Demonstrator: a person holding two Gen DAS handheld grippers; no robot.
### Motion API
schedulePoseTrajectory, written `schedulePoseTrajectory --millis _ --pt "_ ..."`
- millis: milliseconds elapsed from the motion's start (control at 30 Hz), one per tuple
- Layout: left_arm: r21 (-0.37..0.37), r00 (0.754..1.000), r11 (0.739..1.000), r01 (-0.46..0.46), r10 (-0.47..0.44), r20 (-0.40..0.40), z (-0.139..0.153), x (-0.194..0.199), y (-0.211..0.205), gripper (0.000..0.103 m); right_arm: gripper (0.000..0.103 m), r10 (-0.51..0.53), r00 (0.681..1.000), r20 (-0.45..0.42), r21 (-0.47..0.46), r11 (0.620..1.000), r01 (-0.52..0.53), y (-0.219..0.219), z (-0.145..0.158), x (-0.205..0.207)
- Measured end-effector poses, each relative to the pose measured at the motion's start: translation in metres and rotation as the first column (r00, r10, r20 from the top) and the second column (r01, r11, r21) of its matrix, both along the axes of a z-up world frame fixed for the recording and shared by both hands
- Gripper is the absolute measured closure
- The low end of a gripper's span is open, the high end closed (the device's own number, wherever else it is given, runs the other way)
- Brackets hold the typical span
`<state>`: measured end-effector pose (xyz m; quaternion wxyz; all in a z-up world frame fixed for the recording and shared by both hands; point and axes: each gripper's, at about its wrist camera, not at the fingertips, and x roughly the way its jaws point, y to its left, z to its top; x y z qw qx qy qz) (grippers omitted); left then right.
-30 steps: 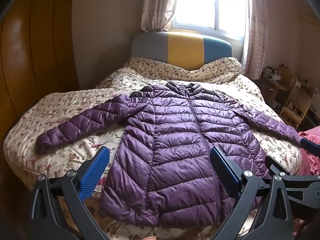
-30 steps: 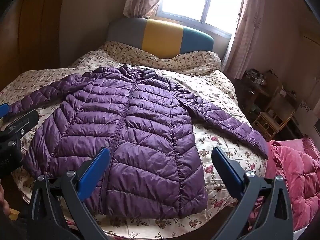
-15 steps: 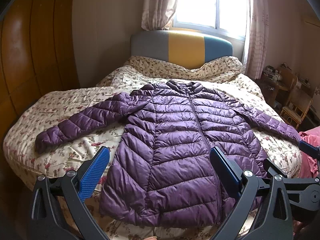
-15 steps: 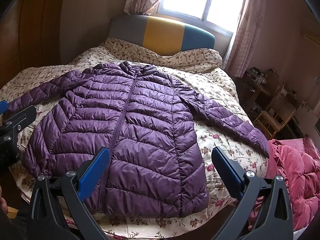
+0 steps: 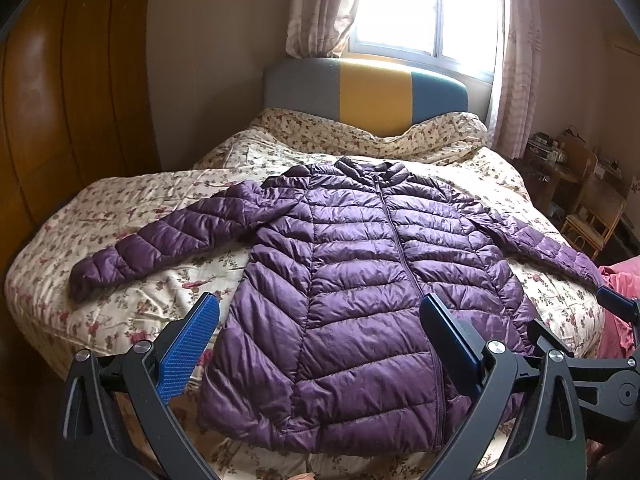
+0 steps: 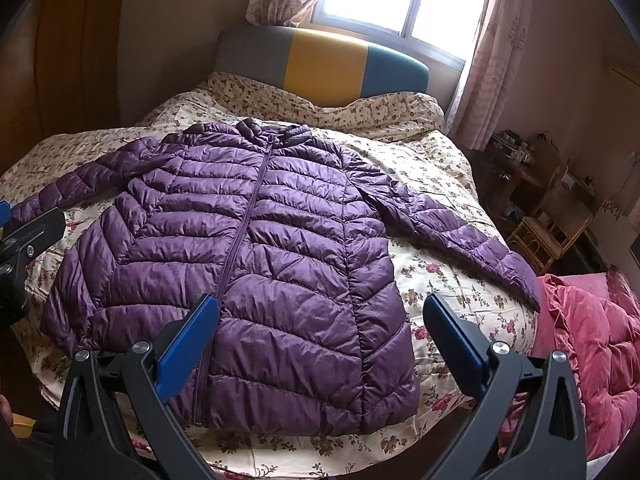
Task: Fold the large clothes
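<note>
A purple quilted puffer jacket lies flat and zipped, front up, on a floral bedspread, both sleeves spread out to the sides; it also shows in the right wrist view. My left gripper is open and empty, held above the jacket's lower hem. My right gripper is open and empty, also above the lower hem, to the right of the left one. The right gripper's body shows at the lower right of the left wrist view.
The bed has a grey, yellow and teal headboard under a bright window. A pink quilt lies at the bed's right. Wooden chairs and a cluttered table stand at the right. A wooden wardrobe is at the left.
Both grippers have drawn back and risen slightly, so the jacket sits a little lower and farther in both views. Jaws stay open. The jacket has not moved.
</note>
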<state>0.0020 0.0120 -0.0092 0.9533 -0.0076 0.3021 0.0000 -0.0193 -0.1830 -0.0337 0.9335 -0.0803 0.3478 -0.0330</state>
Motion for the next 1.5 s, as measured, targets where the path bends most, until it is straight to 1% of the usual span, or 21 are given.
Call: schedulePoseTrajectory --millis 500,933,1033,1067,1133,1167,1200,1267,1333,1433,1500 --pt "-0.008 1.000 1.000 -0.014 0.014 -0.014 -0.010 0.002 0.004 0.003 0.002 -0.007 1.000 -0.023 0.001 1.000 0.007 -0.002 -0.008 0.005" --pt "-0.038 0.996 0.998 -0.040 0.037 -0.084 -0.020 0.023 0.015 0.003 0.002 -0.038 0.997 -0.068 0.002 0.999 0.038 -0.009 -0.018 0.024" --pt "-0.038 0.995 0.999 -0.027 0.023 -0.100 -0.024 0.031 0.016 0.003 0.002 -0.057 0.995 -0.083 -0.001 0.998 0.057 -0.017 -0.022 0.034" --pt "-0.061 0.994 0.998 -0.008 0.001 -0.112 -0.027 0.036 0.018 0.003 0.002 -0.065 0.994 -0.090 -0.001 0.998 0.065 -0.022 -0.024 0.038" --pt "-0.121 0.992 0.993 0.017 -0.032 -0.125 -0.032 0.046 0.024 0.003 0.002 -0.092 0.990 -0.109 0.010 0.996 0.093 -0.036 -0.028 0.050" --pt "-0.142 0.990 0.990 0.010 -0.030 -0.139 -0.036 0.054 0.027 0.003 0.002 -0.105 0.987 -0.121 0.017 0.994 0.108 -0.045 -0.031 0.056" --pt "-0.148 0.988 0.989 0.004 -0.027 -0.151 -0.038 0.059 0.028 0.003 0.002 -0.132 0.981 -0.143 0.031 0.990 0.138 -0.061 -0.036 0.067" --pt "-0.139 0.986 0.990 -0.013 -0.011 -0.169 -0.046 0.078 0.031 0.003 0.002 -0.180 0.968 -0.173 0.036 0.981 0.189 -0.086 -0.044 0.083" --pt "-0.130 0.985 0.991 -0.013 -0.010 -0.174 -0.050 0.092 0.033 0.003 0.002 -0.244 0.948 -0.202 0.029 0.966 0.255 -0.121 -0.052 0.104" --pt "-0.109 0.984 0.994 -0.015 -0.005 -0.178 -0.057 0.116 0.033 0.003 0.002 -0.355 0.909 -0.217 -0.008 0.932 0.362 -0.177 -0.059 0.129" --pt "-0.094 0.985 0.996 -0.011 -0.005 -0.173 -0.059 0.134 0.034 0.003 0.005 -0.432 0.874 -0.223 -0.025 0.899 0.438 -0.218 -0.060 0.143"
